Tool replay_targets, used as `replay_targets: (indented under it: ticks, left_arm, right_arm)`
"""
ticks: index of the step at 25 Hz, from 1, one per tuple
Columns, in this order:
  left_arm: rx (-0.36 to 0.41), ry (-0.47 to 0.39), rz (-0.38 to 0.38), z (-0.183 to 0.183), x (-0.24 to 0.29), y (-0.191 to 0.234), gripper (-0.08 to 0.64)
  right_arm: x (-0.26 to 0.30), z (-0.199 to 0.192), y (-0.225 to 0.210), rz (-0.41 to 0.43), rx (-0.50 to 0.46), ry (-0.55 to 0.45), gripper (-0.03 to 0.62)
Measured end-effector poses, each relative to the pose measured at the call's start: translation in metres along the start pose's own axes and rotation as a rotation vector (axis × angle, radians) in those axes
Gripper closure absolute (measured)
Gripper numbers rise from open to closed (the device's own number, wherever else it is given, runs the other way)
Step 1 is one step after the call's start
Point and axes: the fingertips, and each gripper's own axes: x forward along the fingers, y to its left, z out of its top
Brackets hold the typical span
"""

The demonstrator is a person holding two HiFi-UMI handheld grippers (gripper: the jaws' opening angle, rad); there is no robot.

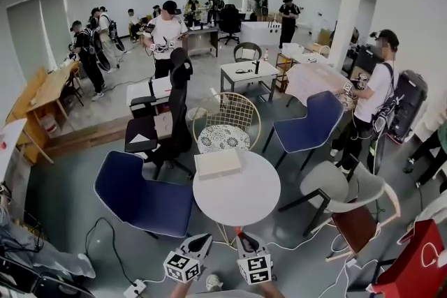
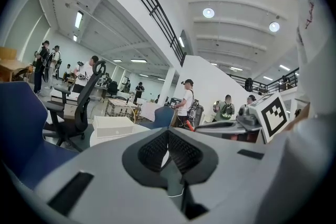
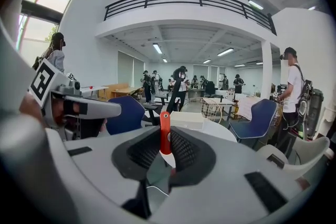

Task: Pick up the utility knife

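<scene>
The utility knife [image 3: 165,135] is orange-red with a white tip. It stands upright between the pads of my right gripper [image 3: 166,153], which is shut on it. In the head view the knife [image 1: 238,229] shows as a small red tip just off the near edge of the round white table [image 1: 258,204], above the right gripper [image 1: 242,239]. My left gripper [image 1: 202,243] is close beside it on the left. Its pads [image 2: 157,150] meet with nothing between them. The left gripper view also shows the right gripper's marker cube [image 2: 273,114] and the knife [image 2: 189,125].
A flat white box [image 1: 217,164] lies on the far side of the table. A blue chair [image 1: 143,195] stands left of it, a grey chair [image 1: 342,188] right, and a wire chair [image 1: 227,123] behind. A red bag [image 1: 418,263] and a floor power strip [image 1: 135,287] are near. Several people stand around the room.
</scene>
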Motion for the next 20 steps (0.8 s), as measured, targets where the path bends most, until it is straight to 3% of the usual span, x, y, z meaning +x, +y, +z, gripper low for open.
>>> replay_targets:
  ticks: [11,20]
  left_arm:
    - [0.005,0.002,0.008,-0.042,-0.032,-0.106,0.548]
    - [0.013,-0.001,0.015,-0.069,-0.072,-0.161,0.548]
  right_arm:
    - [-0.1,-0.049,0.01,0.03,0.033,-0.026,0.528]
    - [-0.159,-0.068,0.033,0.044,0.021,-0.043,0.528]
